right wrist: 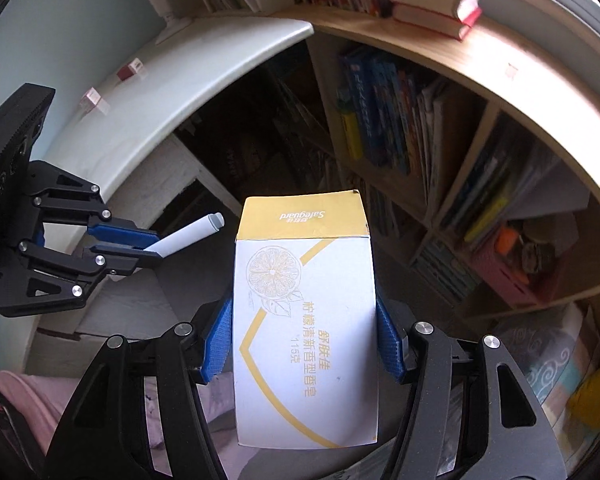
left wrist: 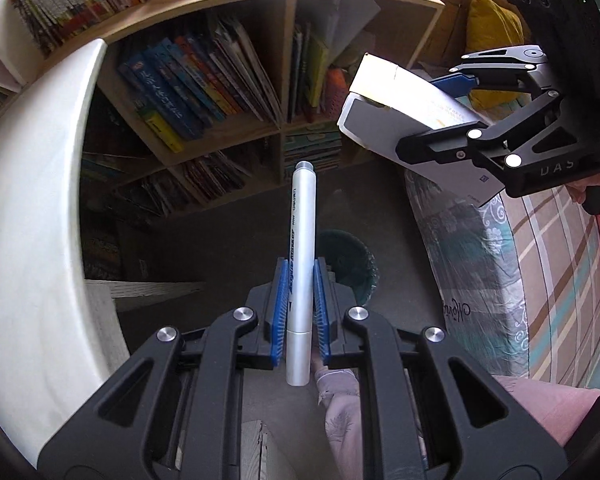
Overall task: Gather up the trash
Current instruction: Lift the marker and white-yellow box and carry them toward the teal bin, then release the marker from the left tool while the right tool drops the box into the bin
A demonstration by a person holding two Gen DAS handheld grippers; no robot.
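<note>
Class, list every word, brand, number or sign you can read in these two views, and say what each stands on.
"Safeguard": yellow top band of the soap box, held in the right gripper.
"115克": same box, under Chinese lettering.
"DAS": body of the right gripper, seen from the left wrist view.
Print on the marker in the left gripper: too blurred to read.
Book spines: too small.

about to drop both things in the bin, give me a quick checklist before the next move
1. Left tool shut on the marker: ok.
2. Right tool shut on the soap box: ok.
3. Bin in sight on the floor: ok.
4. Marker above the bin mouth: cannot tell.
5. Soap box above the bin: not ok, off to the side.
6. Bin has room: cannot tell, inside is dark.
</note>
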